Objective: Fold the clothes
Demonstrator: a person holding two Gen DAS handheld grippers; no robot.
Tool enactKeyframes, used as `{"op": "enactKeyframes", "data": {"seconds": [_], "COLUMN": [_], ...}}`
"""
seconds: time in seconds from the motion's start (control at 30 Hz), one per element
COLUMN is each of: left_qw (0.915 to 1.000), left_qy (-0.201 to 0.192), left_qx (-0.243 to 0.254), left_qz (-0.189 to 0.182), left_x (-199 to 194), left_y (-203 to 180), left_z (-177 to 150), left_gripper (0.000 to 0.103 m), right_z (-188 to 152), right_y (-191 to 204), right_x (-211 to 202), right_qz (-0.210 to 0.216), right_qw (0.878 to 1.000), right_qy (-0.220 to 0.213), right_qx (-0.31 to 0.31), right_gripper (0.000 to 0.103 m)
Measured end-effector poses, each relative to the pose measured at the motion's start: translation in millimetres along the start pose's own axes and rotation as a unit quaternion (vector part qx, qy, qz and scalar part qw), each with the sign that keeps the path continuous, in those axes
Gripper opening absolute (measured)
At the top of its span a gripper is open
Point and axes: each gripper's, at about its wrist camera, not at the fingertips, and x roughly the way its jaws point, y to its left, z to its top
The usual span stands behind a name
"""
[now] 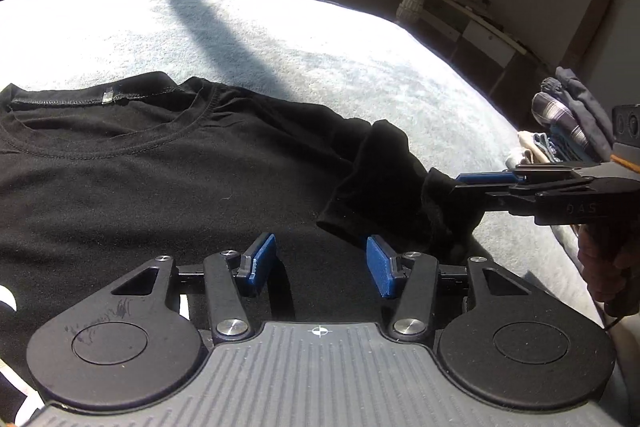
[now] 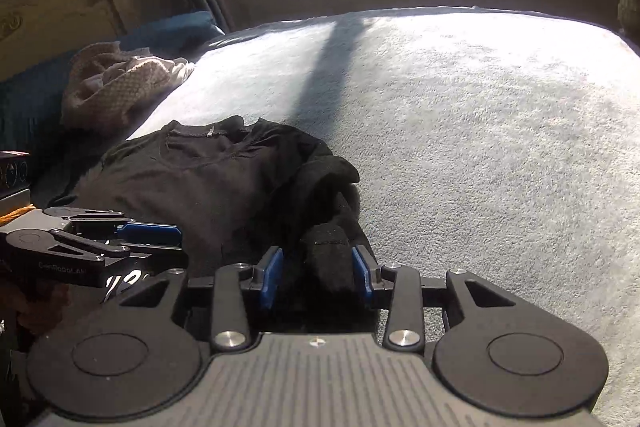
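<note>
Black T-shirt (image 1: pixel 140 179) lies front-up on the pale bedspread (image 1: pixel 320 59), collar away from you, its right-hand sleeve (image 1: pixel 384 183) bunched and folded in over the body.

Your right gripper (image 2: pixel 316 273) has that sleeve's end between its pads. The right pad touches cloth, but there's a gap at the left one, so I can't tell if it's actually pinching. From the left wrist view the cloth does sit inside those jaws. Close until both pads bite before you pull.

Your left gripper (image 1: pixel 320 265) is spread, nothing in it, hovering over the shirt's lower body.

Suggested:
- Pull the sleeve outward, flatten the bunch, then lay it in along a straight line.
- Use the left as an anchor on the body near the shoulder seam so the shirt doesn't drag.
- Keep it low; fleece will snag.
</note>
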Motion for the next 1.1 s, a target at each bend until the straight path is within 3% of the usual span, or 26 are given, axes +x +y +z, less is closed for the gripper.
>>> {"op": "enactKeyframes", "data": {"seconds": [0.17,0.3,0.43,0.57,0.67,0.87,0.9,0.97,1.03,1.1], "left_qw": [0.9999,0.9979,0.9935,0.9921,0.9941,0.9987,0.9988,0.9987,0.9985,0.9985], "left_qy": [-0.006,0.008,0.008,0.016,0.027,0.041,0.042,0.045,0.046,0.040], "left_qx": [-0.003,0.057,0.107,0.120,0.102,0.028,0.021,0.007,-0.005,-0.015], "left_qz": [0.012,0.030,0.037,0.034,0.024,-0.014,-0.017,-0.023,-0.031,-0.034], "left_x": [21.9,34.9,40.5,41.7,40.3,34.9,35.1,36.4,37.7,41.5], "left_y": [-5.3,-19.3,-31.1,-36.4,-34.9,-30.6,-31.6,-34.4,-39.5,-46.4], "left_z": [14.0,17.2,18.0,19.2,25.9,54.3,58.7,67.7,75.8,86.4], "left_gripper": [0.050,0.049,0.030,0.008,0.002,0.000,0.000,0.000,0.000,0.000], "right_z": [-22.3,-32.0,-42.5,-55.1,-59.9,-72.2,-73.4,-75.2,-75.5,-72.6], "right_y": [29.3,48.5,63.8,74.4,76.6,79.5,79.9,79.9,77.7,69.9], "right_x": [-18.3,-17.9,-12.4,-12.5,-11.0,-2.7,-0.7,3.1,3.2,-3.2], "right_qz": [0.002,-0.002,-0.037,-0.062,-0.057,-0.086,-0.095,-0.115,-0.132,-0.136], "right_qw": [0.996,0.989,0.974,0.956,0.953,0.936,0.934,0.932,0.938,0.956], "right_qy": [-0.025,-0.021,-0.018,-0.023,-0.027,-0.018,-0.015,-0.010,-0.014,-0.032], "right_qx": [-0.082,-0.149,-0.222,-0.286,-0.297,-0.340,-0.343,-0.343,-0.319,-0.257], "right_gripper": [0.036,0.035,0.035,0.037,0.037,0.035,0.031,0.012,0.009,0.008]}}
